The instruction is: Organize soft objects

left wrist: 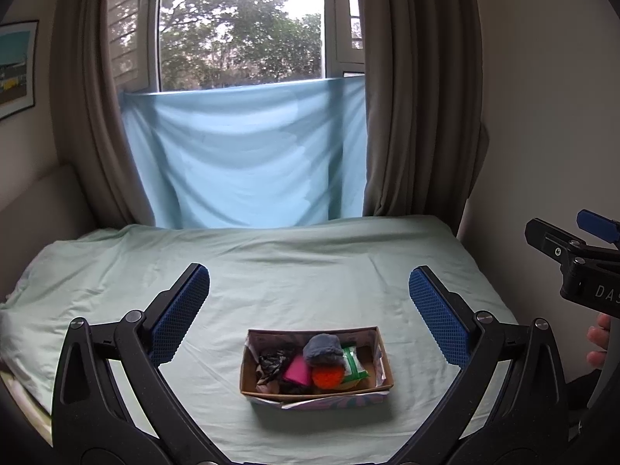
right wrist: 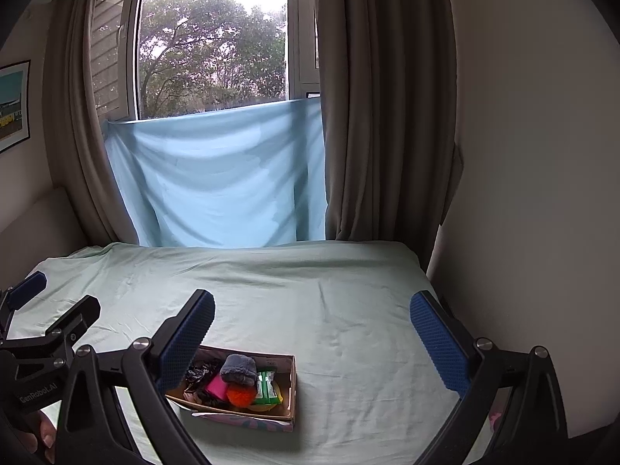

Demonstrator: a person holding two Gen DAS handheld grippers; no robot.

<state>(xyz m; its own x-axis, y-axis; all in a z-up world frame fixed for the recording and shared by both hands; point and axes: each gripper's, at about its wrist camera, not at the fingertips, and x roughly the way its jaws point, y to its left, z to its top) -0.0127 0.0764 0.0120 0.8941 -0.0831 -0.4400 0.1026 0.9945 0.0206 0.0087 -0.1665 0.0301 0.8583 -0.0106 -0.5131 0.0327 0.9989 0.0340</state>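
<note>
Left gripper point(left wrist: 309, 290) spread wide, empty, above bed point(left wrist: 271, 271). Right gripper point(right wrist: 312, 312) likewise wide, empty. One box point(left wrist: 316, 393) on sheet at 6 o'clock in left view, 7 o'clock in right. Inside: one grey cloth point(left wrist: 322, 350), one orange ball point(left wrist: 327, 376), one pink block point(left wrist: 297, 371), one green packet point(left wrist: 353, 362), one black wad point(left wrist: 271, 364). Right view alone shows yellow item point(right wrist: 279, 388) beneath packet. Left view alone shows fingers point(left wrist: 598, 343) at 3 o'clock.

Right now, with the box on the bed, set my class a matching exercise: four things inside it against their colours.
Things:
1. fuzzy ball
2. fluffy cloth
3. packet
4. block

Colours:
A. green
B. pink
C. orange
D. grey-blue

Pairs: 1-C, 2-D, 3-A, 4-B. All four lie in the cardboard box on the bed.
</note>
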